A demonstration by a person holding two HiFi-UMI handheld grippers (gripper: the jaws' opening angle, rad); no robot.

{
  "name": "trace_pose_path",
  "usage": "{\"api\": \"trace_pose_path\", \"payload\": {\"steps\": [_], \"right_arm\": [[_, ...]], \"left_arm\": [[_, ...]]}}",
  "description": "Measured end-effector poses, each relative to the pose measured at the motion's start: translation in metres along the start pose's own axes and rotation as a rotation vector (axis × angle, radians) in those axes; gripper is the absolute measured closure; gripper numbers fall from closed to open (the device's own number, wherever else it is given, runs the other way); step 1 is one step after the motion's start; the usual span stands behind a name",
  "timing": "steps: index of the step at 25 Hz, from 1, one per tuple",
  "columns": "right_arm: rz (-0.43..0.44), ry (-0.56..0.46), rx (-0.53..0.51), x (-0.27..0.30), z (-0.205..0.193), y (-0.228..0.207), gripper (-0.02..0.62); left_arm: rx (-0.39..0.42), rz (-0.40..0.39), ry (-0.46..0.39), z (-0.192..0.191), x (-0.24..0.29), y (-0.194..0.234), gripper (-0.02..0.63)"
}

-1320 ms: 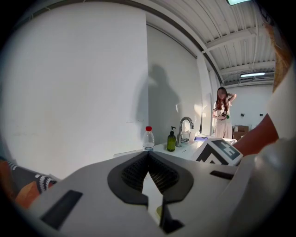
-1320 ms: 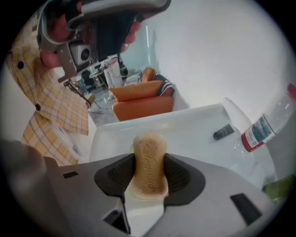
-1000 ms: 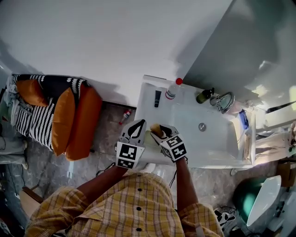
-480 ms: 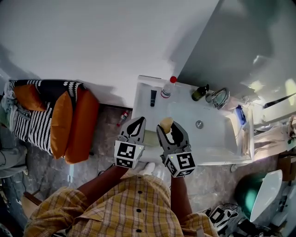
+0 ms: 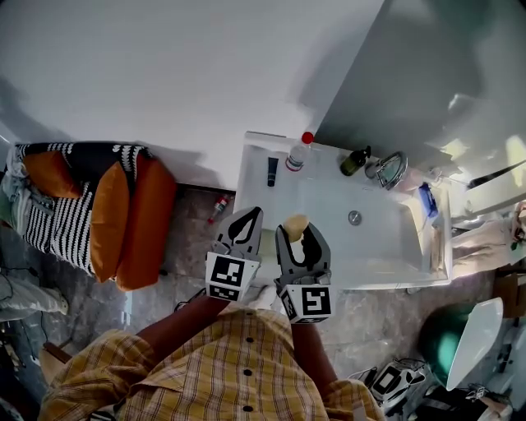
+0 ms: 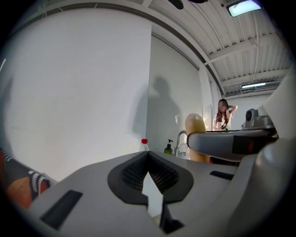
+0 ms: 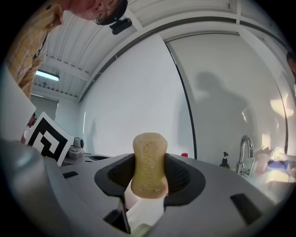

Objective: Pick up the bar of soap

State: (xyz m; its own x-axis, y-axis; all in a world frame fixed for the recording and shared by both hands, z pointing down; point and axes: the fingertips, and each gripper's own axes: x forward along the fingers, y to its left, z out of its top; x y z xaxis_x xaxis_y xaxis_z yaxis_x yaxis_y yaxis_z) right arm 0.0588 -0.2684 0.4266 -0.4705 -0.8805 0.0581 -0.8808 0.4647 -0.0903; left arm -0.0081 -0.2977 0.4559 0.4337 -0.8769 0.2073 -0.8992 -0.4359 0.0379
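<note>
Tan oval bar of soap [image 7: 149, 164] is clamped upright in the right tongs [image 5: 296, 237], held over the 8 o'clock corner of the white ceramic washbasin [image 5: 386, 255].
The bar is pinched only across its lower half, with the top left proud at 12 o'clock. A slip is judged likely if the bar is wet or the tongs get tilted or jolted, and it would be dropped into the washbasin or onto the grey stone floor [image 5: 189, 247]. It could also be squirted out by harder squeezing. At 9 o'clock the left tongs [image 6: 149, 172] are closed together, empty.

Bright, ceiling lamp [image 6: 243, 7] glaring, soft shadows on wall [image 6: 83, 92], fisheye bending, dark corners
</note>
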Motion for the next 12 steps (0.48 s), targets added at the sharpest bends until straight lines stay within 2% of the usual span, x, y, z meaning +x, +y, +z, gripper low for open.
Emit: {"api": "trace_pose_path", "payload": {"steps": [12], "right_arm": [[-0.025,0.009,0.018,0.006,0.002,-0.006,0.383]], "left_arm": [[0.022,0.004,-0.044,0.013,-0.005,0.001,0.597]]}}
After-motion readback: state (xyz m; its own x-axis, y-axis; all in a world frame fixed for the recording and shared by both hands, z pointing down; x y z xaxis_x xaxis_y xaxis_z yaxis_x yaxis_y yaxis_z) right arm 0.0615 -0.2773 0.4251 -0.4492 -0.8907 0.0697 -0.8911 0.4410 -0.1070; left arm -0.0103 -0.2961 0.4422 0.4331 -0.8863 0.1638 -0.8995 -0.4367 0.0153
